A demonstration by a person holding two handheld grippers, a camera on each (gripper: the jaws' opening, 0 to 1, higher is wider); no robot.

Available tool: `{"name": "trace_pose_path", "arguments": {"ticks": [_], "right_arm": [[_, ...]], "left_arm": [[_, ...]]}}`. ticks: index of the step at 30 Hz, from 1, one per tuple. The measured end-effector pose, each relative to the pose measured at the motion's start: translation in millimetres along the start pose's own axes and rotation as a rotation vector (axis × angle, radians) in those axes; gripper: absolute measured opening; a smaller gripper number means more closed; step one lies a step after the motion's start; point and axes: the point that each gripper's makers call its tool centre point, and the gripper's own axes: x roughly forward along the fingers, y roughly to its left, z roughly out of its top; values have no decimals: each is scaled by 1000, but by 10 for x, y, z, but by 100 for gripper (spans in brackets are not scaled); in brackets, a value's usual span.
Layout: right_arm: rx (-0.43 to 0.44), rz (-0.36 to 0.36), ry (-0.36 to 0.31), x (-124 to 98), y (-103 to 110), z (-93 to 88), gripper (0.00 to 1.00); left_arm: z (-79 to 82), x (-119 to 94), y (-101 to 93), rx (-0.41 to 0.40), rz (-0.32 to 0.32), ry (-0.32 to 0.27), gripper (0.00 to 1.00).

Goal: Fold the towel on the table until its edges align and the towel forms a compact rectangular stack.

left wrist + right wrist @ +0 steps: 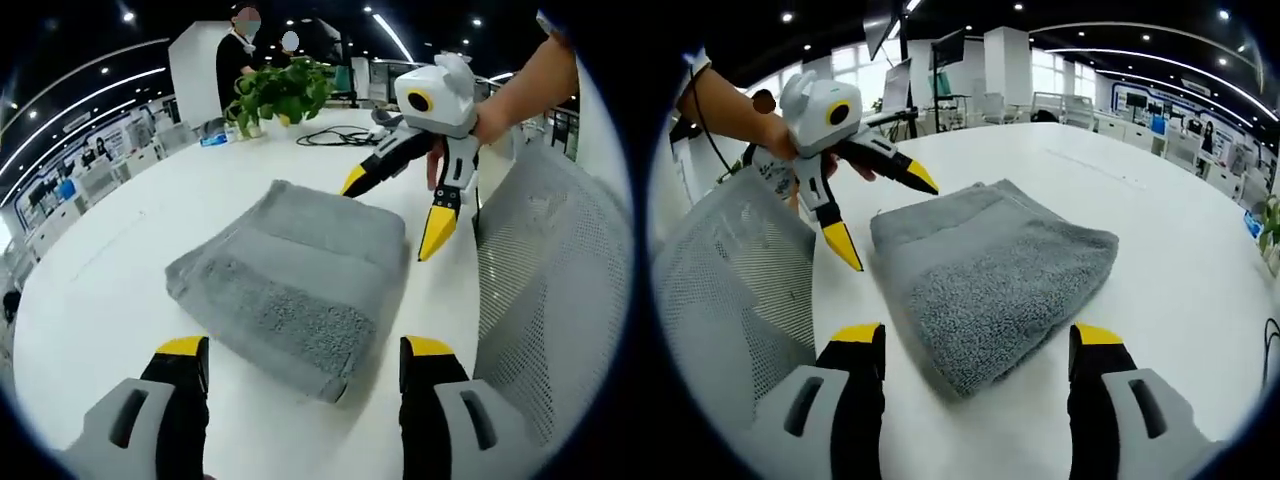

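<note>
A grey towel lies folded into a thick rectangular stack on the white table. My left gripper stands open at the stack's near corner, one yellow-tipped jaw on each side, holding nothing. Across the towel, my right gripper hangs open in a person's hand, one tip close to the far edge. In the right gripper view the towel sits just ahead of my open right gripper. The left gripper is open beside the towel's far left corner, apart from it.
A grey mesh chair back stands against the table edge, and is also seen as the mesh chair back. A potted plant and a black cable sit at the table's far side. People stand behind the plant.
</note>
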Motion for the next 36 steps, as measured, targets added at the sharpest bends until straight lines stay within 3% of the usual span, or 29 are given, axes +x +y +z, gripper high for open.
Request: {"name": "trace_pose_path", "arguments": {"ticks": [4, 9, 17, 23, 27, 36], "right_arm": [[6, -4, 18, 53, -11, -39, 75], [16, -12, 30, 92, -41, -71, 74], [27, -17, 58, 186, -49, -191, 70], [41, -30, 53, 215, -61, -157, 66], [51, -41, 54, 264, -117, -139, 64], [78, -61, 51, 398, -266, -55, 63]], "left_arm": [[-43, 37, 0, -48, 13, 17, 82], [-133, 118, 7, -63, 4, 51, 81], [-141, 221, -3, -79, -9, 71, 77], [-143, 257, 36, -131, -12, 60, 73], [-119, 263, 41, -120, -21, 64, 72], [-63, 336, 252, -128, -15, 66, 70]]}}
